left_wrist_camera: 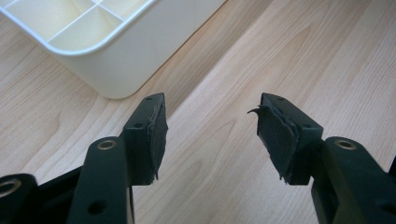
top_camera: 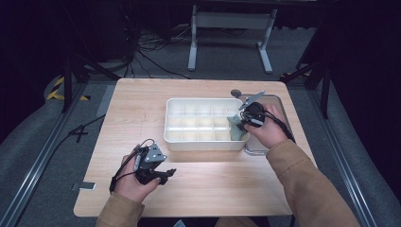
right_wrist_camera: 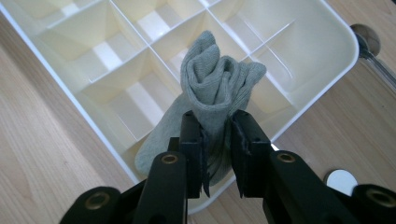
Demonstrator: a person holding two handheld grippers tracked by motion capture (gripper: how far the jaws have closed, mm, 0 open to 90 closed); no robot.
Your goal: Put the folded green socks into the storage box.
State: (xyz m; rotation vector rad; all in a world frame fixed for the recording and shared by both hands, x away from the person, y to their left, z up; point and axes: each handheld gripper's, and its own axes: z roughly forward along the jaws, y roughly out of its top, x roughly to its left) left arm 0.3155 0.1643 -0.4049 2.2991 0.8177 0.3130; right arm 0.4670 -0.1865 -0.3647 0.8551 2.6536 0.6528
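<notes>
Now my right gripper (right_wrist_camera: 217,140) pinches the rolled grey sock (right_wrist_camera: 212,86), long axis upright, over the divided white tray's (top_camera: 176,142) right-end compartments at frame centre; left gripper (left_wrist_camera: 210,135) gapes empty, lower left.

The high view is looking forward and down from above the person's side, taking in the whole wooden table (top_camera: 142,109), the floor beyond it and both forearms coming in from the bottom edge. The left gripper view is riding close behind the left gripper (left_wrist_camera: 209,135), looking along its jaws at bare tabletop (left_wrist_camera: 289,56) between the fingers, with a corner of the white divided tray (left_wrist_camera: 116,60) lying beyond the left-hand finger. The right gripper view is sitting just behind the right gripper (right_wrist_camera: 217,140), facing down into the same tray (right_wrist_camera: 327,79) very near, a grey sock (right_wrist_camera: 215,84) rising between and past its fingertips. All three views are sharing the tray (top_camera: 203,144) and table.
</notes>
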